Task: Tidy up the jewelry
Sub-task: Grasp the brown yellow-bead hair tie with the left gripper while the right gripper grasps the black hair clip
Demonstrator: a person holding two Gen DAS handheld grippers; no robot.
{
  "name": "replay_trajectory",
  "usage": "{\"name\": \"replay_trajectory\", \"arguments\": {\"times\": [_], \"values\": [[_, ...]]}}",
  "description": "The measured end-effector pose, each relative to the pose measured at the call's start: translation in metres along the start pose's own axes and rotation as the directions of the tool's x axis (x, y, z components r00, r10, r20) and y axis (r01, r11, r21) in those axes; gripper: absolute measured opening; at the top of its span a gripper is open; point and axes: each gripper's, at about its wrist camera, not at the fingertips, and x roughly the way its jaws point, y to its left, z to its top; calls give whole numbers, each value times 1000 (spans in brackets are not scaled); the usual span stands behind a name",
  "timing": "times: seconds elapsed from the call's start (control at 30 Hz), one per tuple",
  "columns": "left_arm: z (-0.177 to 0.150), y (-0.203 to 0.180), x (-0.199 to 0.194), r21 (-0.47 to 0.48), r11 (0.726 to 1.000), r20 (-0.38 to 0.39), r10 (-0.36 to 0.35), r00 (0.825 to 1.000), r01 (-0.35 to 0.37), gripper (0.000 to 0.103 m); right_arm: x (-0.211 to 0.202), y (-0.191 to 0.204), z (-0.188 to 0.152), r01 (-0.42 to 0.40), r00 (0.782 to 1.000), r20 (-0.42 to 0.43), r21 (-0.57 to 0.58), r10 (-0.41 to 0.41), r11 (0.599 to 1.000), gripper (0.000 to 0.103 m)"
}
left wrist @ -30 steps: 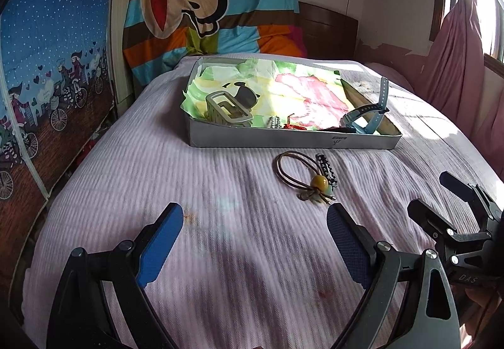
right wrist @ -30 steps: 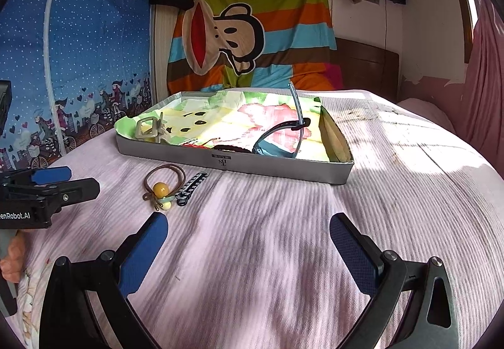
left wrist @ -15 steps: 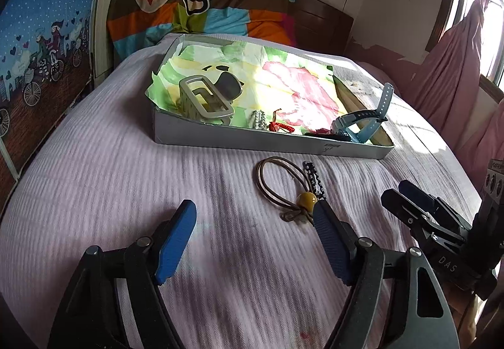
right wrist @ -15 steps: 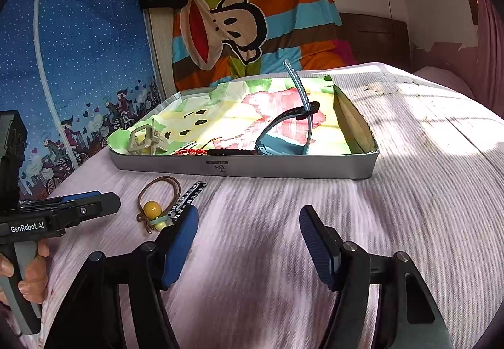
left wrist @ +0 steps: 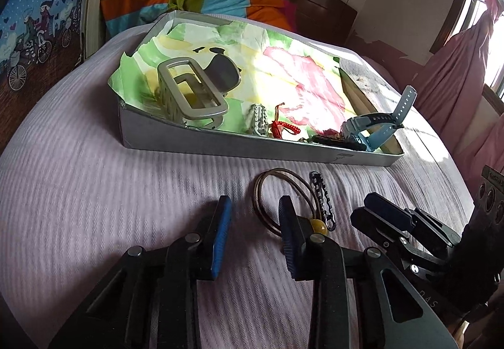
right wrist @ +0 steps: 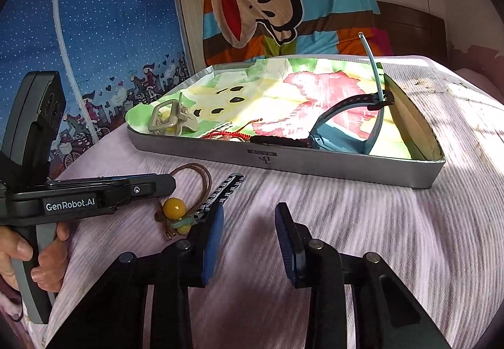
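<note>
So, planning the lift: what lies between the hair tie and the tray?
Only bare bedspread between hair tie and tray, seen in the left wrist view.

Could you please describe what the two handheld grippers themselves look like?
Both the left gripper and the right gripper have black jointed linkages with silver pivot pins and blue ribbed pads on the jaws. The left one carries white "GenRobot.AI" lettering and a grey pistol handle; a bare hand holds it.
</note>
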Motion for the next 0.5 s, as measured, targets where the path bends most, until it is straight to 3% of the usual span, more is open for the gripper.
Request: {"name": "replay_trajectory", "arguments": {"times": [0.17, 0.3, 0.5], "values": [[3, 0, 10, 7, 1000, -25, 12, 1000, -12, 19, 7, 3, 1, -11, 1000, -19, -10, 11, 1000, 31], [5, 4, 14, -8, 1000, -32, 23, 999, -23, 5, 10, 4, 3, -21, 1000, -20, -11, 21, 1000, 31], [6, 3, 11, 2, 999, -17, 47, 999, -47, 3, 17, 11, 8, -29, 999, -35, -33, 28, 999, 31]]}}
